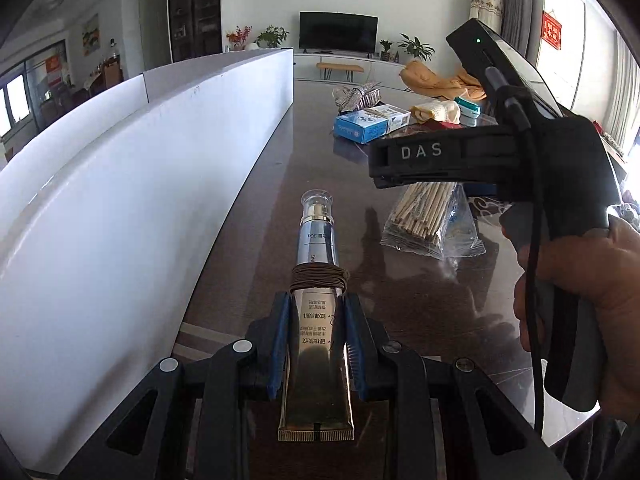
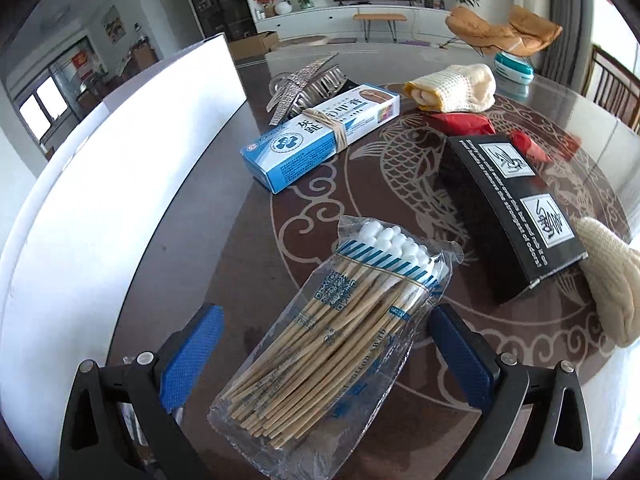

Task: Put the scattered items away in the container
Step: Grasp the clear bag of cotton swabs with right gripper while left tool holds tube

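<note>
My left gripper (image 1: 316,308) is shut on a gold and silver cosmetic tube (image 1: 316,264) with brown cord wound round its middle, held above the table beside the white container wall (image 1: 132,184). My right gripper (image 2: 326,342) is open, its blue pads either side of a clear bag of cotton swabs (image 2: 340,328) lying on the table. The bag (image 1: 430,218) and the right gripper's body (image 1: 480,156) also show in the left wrist view. The white container wall (image 2: 120,208) stands to the left in the right wrist view.
On the dark patterned table (image 2: 248,216) lie a blue medicine box (image 2: 320,136) bound with a rubber band, blister packs (image 2: 300,88), a black box (image 2: 512,212), a red packet (image 2: 464,122), cream cloths (image 2: 456,88), and a teal item (image 2: 514,70).
</note>
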